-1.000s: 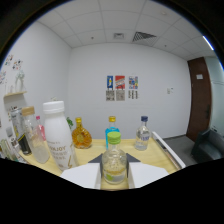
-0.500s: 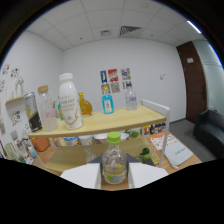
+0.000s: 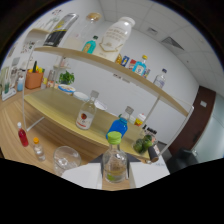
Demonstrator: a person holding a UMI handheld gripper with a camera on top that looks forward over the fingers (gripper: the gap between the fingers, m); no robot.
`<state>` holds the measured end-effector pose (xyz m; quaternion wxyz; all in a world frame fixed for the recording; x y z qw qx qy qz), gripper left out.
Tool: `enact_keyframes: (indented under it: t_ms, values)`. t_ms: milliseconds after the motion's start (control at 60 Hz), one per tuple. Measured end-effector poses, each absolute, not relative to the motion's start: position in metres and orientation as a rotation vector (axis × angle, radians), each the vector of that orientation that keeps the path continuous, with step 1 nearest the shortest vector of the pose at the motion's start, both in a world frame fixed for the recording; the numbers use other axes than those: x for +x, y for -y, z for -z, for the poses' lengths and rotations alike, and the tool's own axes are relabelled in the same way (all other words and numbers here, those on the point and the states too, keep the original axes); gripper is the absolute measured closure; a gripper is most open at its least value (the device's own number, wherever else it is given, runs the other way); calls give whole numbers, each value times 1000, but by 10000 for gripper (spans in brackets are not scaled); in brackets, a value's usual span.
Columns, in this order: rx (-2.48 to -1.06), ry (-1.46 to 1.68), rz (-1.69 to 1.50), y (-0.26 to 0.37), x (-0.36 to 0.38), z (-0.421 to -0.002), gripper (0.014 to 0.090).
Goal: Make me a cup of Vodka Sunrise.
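Held bottle: small clear bottle with a green cap (image 3: 114,161), pale liquid low inside; sits between the gripper (image 3: 115,176) jaws, tilted view
Jaws: closed in on the bottle's sides, both white fingers (image 3: 80,176) pressing it; bottle lifted off the counter (image 3: 20,120)
Just beside: clear glass (image 3: 66,159), standing on the counter left of the fingers
Beyond: blue bottle (image 3: 118,126); clear bottle with a red label (image 3: 86,114), on the lower shelf (image 3: 60,102)
Far left: small red bottle (image 3: 22,135)
Upper shelf: big white bottle (image 3: 117,34)
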<state>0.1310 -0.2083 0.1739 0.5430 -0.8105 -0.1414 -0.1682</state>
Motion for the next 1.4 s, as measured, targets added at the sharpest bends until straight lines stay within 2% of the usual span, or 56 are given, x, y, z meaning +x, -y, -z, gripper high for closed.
enact_keyframes:
  t_ms: [283, 483, 650, 783, 983, 1083, 1200, 1300, 1400]
  values:
    - [-1658, 1031, 970, 198, 122, -188, 690]
    - [-1347, 1442, 1322, 195, 110, -197, 689]
    - [-1184, 1644, 1529, 193, 113, -196, 690]
    - [-1133, 1709, 1583, 194, 108, -196, 690]
    - [-1174, 1646, 1542, 196, 107, -200, 689]
    - [-1296, 1465, 1415, 199, 106, -220, 689]
    - [-1471, 1144, 1108, 207, 96, -247, 688]
    - [-1560, 843, 759, 212, 87, -272, 688]
    - [-1620, 585, 457, 213, 88, -277, 687]
